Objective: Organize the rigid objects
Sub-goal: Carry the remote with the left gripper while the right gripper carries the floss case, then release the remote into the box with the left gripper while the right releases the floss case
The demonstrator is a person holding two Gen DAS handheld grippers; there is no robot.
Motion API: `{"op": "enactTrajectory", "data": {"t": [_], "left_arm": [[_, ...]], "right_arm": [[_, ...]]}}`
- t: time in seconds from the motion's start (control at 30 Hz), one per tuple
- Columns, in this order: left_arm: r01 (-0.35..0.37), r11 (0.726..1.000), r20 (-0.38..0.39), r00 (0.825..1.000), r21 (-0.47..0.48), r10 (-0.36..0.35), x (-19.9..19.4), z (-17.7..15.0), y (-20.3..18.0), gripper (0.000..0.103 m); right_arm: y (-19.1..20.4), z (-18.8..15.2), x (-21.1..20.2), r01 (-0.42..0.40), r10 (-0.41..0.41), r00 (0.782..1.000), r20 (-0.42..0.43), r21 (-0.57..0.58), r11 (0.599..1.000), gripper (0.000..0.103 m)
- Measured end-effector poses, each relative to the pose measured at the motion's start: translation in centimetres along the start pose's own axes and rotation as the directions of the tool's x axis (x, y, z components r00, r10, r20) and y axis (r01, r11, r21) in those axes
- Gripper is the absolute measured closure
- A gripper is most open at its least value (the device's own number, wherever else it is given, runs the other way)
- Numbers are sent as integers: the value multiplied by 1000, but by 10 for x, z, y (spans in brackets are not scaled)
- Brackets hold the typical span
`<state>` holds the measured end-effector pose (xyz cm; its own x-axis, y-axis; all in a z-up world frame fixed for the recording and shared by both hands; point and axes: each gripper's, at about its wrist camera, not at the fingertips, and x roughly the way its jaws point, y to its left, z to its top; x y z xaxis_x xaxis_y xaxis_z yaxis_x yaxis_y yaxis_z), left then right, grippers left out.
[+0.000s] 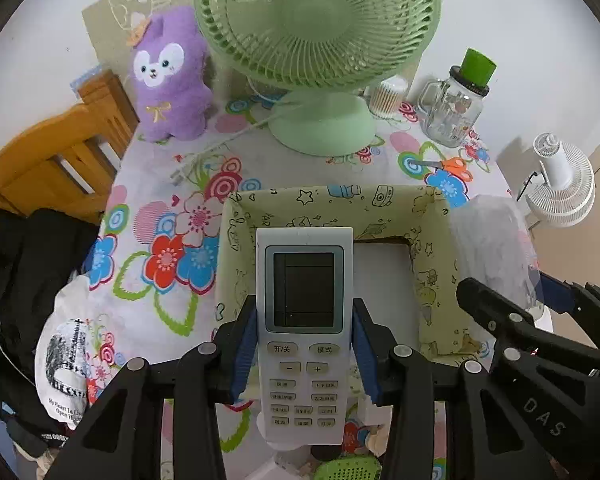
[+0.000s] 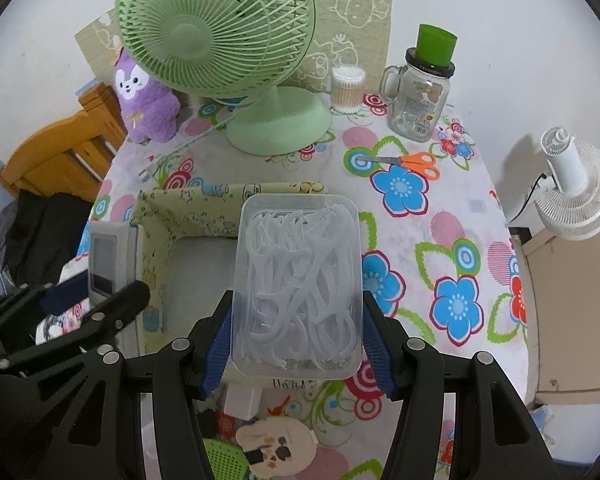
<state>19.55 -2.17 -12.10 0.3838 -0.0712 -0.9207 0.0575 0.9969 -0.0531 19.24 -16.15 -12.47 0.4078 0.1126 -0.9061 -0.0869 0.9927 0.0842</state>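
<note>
Left tongs (image 1: pixel 305 354) clamped on the remote (image 1: pixel 305 320) at mid-body, held over the near-left wall of the fabric bin (image 1: pixel 432 280). We'd judge it light, stiff, slick plastic; side grip looks right. Right tongs (image 2: pixel 296 344) clamped on the clear floss-pick box (image 2: pixel 298 280) over the bin's right side; thin walls likely flex, so keep the squeeze gentle. Bin floor is open between us. Surface (image 2: pixel 440 240) drops off far right; scissors (image 2: pixel 410 161) and green fan (image 2: pixel 220 40) sit well beyond.
</note>
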Motion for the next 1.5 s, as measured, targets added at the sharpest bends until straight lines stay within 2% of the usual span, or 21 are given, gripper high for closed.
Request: {"op": "enactTrajectory", "data": {"t": [0.53, 0.77, 0.93, 1.07, 1.1, 1.2, 1.27, 1.33, 1.5], "left_arm": [[-4, 1000, -27, 1000, 19, 5, 35, 21, 5, 58], [3, 1000, -76, 997, 24, -1, 55, 14, 7, 58], [-7, 999, -62, 998, 43, 10, 55, 13, 4, 58], [-21, 998, -60, 998, 59, 25, 56, 13, 2, 57], [-24, 998, -61, 998, 60, 27, 57, 13, 2, 56], [-19, 998, -65, 998, 54, 22, 57, 13, 5, 40], [-17, 998, -58, 998, 61, 21, 55, 13, 4, 37], [-29, 997, -44, 999, 73, 32, 52, 14, 2, 23], [-24, 996, -35, 999, 83, 27, 47, 15, 0, 19]], "right_arm": [[4, 22, 27, 27, -27, 999, -27, 16, 999, 42], [7, 25, 36, 30, -30, 998, -47, 15, 999, 42], [14, 24, 46, 21, -21, 997, -76, 11, 1000, 42], [18, 25, 49, 43, -43, 997, -66, 0, 999, 41], [18, 25, 49, 45, -45, 997, -65, 0, 999, 41], [19, 27, 50, 52, -52, 997, -61, -6, 999, 41], [20, 27, 51, 59, -59, 997, -58, -9, 998, 41], [21, 28, 51, 65, -66, 996, -57, -17, 998, 40], [22, 29, 53, 74, -75, 996, -45, -17, 997, 37]]}}
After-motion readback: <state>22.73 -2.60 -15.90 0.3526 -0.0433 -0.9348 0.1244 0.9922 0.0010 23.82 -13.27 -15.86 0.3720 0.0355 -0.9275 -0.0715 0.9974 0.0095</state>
